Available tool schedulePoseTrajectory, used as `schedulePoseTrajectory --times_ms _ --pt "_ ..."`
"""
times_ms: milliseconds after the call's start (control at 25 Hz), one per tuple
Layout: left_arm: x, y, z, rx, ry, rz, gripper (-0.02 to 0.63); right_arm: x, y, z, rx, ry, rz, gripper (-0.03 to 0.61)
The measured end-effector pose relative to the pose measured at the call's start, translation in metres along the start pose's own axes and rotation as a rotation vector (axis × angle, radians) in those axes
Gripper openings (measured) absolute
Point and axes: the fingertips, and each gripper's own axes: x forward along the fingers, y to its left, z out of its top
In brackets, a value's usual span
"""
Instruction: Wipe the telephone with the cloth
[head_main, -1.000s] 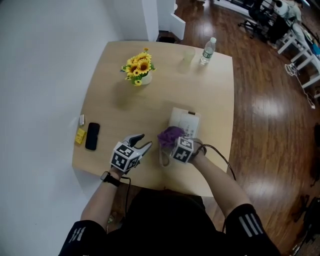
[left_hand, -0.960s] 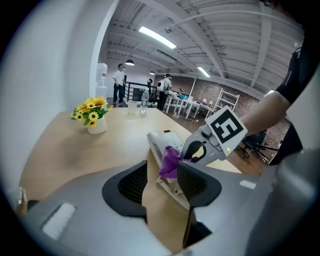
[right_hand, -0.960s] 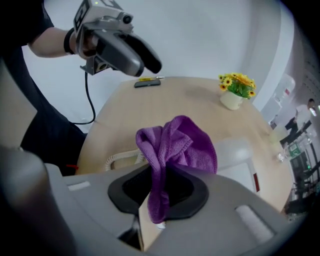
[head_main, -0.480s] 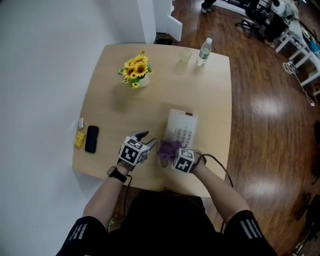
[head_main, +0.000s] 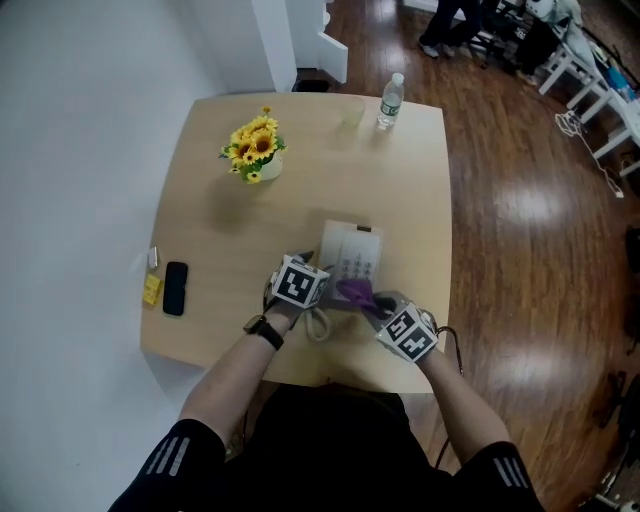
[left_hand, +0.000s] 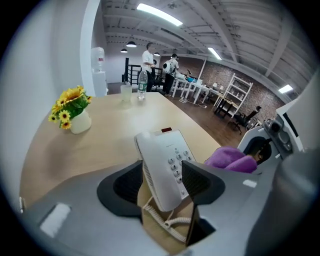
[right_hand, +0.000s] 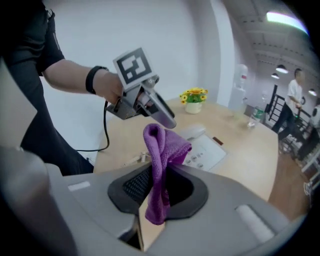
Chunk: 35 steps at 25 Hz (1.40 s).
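Observation:
The white telephone (head_main: 352, 256) lies near the table's front edge, its handset (left_hand: 156, 172) along its left side. My left gripper (head_main: 322, 287) reaches over that side. In the left gripper view its jaws (left_hand: 162, 187) are opening, with the handset's near end between them and no clear press from the pads. The purple cloth (head_main: 355, 291) hangs folded from my right gripper (head_main: 375, 300), which is shut on it just right of the left one, over the telephone's near end. The right gripper view shows the cloth (right_hand: 162, 150) pinched between the pads, with the keypad (right_hand: 202, 152) behind it.
A vase of sunflowers (head_main: 252, 152) stands at the back left. A water bottle (head_main: 389, 101) and a clear cup (head_main: 350, 115) are at the far edge. A black mobile phone (head_main: 175, 288) and a yellow item (head_main: 151, 290) lie at the left. The coiled cord (head_main: 318, 325) trails toward the front edge.
My left gripper has moved right from the bare table onto the telephone's handset side. The right gripper has drawn back toward the near right with the cloth.

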Motion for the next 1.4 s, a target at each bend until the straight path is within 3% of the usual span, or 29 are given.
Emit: schedulePoseTrajectory --times_ms 240,440,800,1080,1400 --pt "0.034 0.009 -0.001 -0.025 0.040 0.105 0.265 -0.043 -0.041 -0.011 0.137 -0.102 -0.107 0.067" --pt "0.049 0.019 -0.002 -0.109 0.025 0.175 0.273 -0.053 -0.048 -0.021 0.179 -0.130 -0.108 0.067" --pt "0.067 0.015 -0.002 -0.009 0.067 0.301 0.255 -0.053 -0.047 -0.027 0.227 -0.159 -0.062 0.067" --pt "0.069 0.017 -0.005 -0.020 0.067 0.304 0.247 -0.056 -0.055 -0.039 0.251 -0.148 -0.065 0.067" --pt "0.054 0.018 -0.005 -0.089 0.016 0.231 0.221 -0.061 -0.057 -0.035 0.284 -0.179 -0.063 0.067"
